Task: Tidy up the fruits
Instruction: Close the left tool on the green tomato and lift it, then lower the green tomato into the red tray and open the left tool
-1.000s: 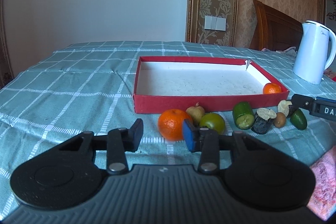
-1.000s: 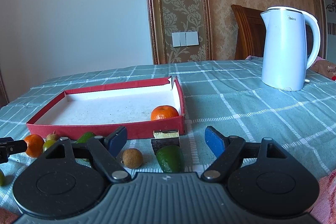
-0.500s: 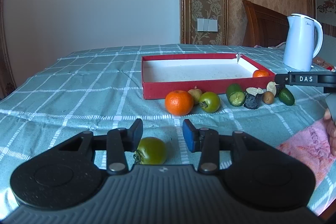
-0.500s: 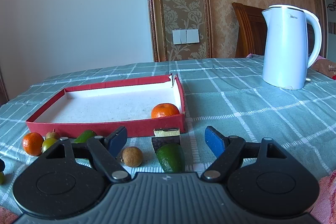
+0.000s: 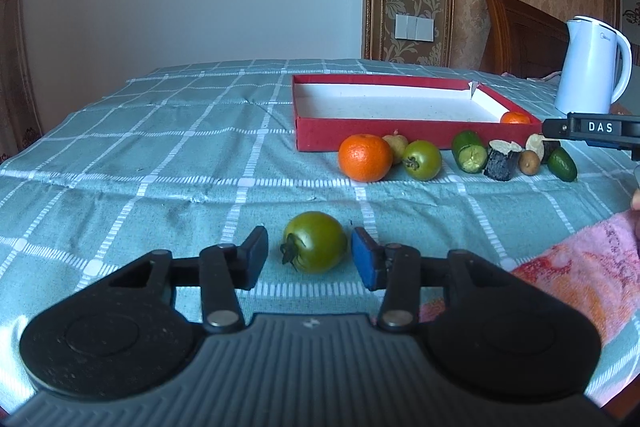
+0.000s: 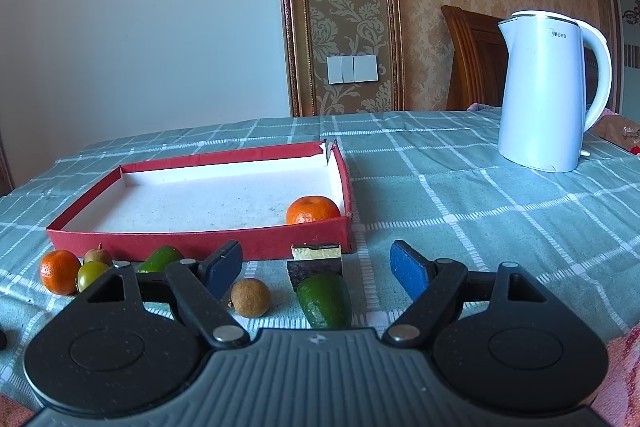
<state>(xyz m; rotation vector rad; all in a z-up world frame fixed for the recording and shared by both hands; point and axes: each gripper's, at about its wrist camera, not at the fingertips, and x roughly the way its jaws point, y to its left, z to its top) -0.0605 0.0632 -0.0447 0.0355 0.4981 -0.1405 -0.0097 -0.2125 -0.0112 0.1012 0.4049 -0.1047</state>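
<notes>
A red tray [image 5: 360,137] [image 6: 192,243] with a white floor holds one small orange [image 6: 313,209] [image 5: 515,117] in its near right corner. A row of fruit lies in front of it: an orange [image 5: 365,157], a green tomato [image 5: 421,159], a cut cucumber [image 5: 469,151], dark cut pieces [image 5: 501,163], a brown longan [image 6: 251,297] and a small avocado [image 6: 325,299]. My left gripper [image 5: 309,255] is open around a separate green tomato [image 5: 315,242] on the cloth. My right gripper [image 6: 317,263] is open, with the avocado and the longan between its fingers.
A white kettle [image 6: 550,95] [image 5: 590,67] stands at the back right on the green checked tablecloth [image 5: 160,163]. A pink cloth [image 5: 588,267] lies at the near right. A wooden chair back [image 6: 472,59] stands behind the table.
My left gripper has pulled back from the row of fruit toward the near edge, and the lone green tomato now lies between its open fingers. The right gripper has hardly moved.
</notes>
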